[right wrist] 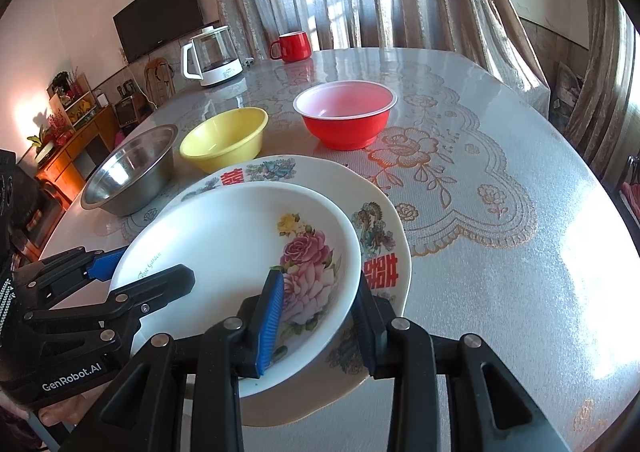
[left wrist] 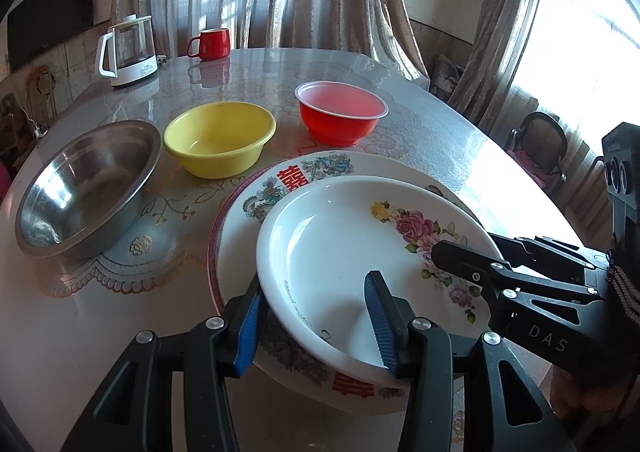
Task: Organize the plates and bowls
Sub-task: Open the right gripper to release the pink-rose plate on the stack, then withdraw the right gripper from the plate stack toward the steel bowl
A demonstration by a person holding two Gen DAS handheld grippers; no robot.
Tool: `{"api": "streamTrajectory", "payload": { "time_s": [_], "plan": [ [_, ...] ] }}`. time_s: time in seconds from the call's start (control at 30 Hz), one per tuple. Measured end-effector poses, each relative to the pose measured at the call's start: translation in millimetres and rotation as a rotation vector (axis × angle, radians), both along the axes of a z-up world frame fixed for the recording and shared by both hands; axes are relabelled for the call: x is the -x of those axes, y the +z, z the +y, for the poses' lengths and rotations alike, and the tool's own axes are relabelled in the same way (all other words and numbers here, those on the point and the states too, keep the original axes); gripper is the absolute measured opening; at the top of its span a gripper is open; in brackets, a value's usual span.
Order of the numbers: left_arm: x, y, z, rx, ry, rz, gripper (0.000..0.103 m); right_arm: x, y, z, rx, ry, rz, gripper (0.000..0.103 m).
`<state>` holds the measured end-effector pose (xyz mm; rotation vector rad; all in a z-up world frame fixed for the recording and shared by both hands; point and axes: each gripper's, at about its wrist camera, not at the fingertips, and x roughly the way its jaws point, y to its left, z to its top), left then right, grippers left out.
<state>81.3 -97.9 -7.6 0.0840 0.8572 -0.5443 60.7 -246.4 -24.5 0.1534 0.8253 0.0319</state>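
Observation:
A white deep plate with pink roses [left wrist: 328, 244] [right wrist: 224, 236] lies on top of a larger plate with red characters [left wrist: 296, 172] [right wrist: 384, 220] at the table's near side. My left gripper [left wrist: 314, 326] [right wrist: 144, 270] straddles the rose plate's left rim, one blue pad outside and one inside, shut on it. On the plate's right rim my right gripper [right wrist: 318, 320] [left wrist: 480, 252] is shut the same way. Behind the plates stand a steel bowl [left wrist: 88, 188] [right wrist: 128, 172], a yellow bowl [left wrist: 220, 140] [right wrist: 224, 138] and a red bowl [left wrist: 340, 112] [right wrist: 344, 116], each apart from the others.
At the table's far end are a glass kettle [left wrist: 128, 52] [right wrist: 212, 56] and a red mug [left wrist: 210, 44] [right wrist: 292, 46]. A lace-patterned cover [right wrist: 460, 180] spans the tabletop to the right. A chair [left wrist: 544, 144] stands beyond the right edge, and curtains hang behind.

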Motion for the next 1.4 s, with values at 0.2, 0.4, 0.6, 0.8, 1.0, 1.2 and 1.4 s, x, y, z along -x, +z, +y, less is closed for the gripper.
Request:
{"api": "streamTrajectory", "payload": {
  "time_s": [0.2,0.4,0.6,0.8,1.0,1.2,1.4],
  "plan": [
    [2.2,0.1,1.1,-0.001,0.002,-0.006,0.048,2.0,0.1,1.0,0.005,-0.003,0.001,0.034],
    [4.9,1.0,1.1,-0.002,0.007,-0.009,0.048,2.8,0.9,0.0,0.005,-0.006,0.001,0.034],
    [7.5,1.8,1.7,-0.005,0.010,-0.012,0.048,5.7,3.1,-1.5,0.013,-0.015,-0.006,0.034],
    [10.2,2.4,1.7,-0.012,0.017,-0.021,0.048,7.6,3.9,-0.1,0.030,-0.016,-0.012,0.034],
    [16.6,2.5,1.8,-0.012,0.009,-0.023,0.049,9.0,3.5,0.1,0.034,-0.021,-0.011,0.035],
    [20.2,3.1,6.8,-0.012,0.023,-0.028,0.049,10.4,3.8,1.3,0.037,-0.022,-0.010,0.035],
    [23.7,7.0,13.3,-0.041,0.058,-0.046,0.050,11.9,4.0,2.1,0.035,-0.029,-0.005,0.035]
  ]
}}
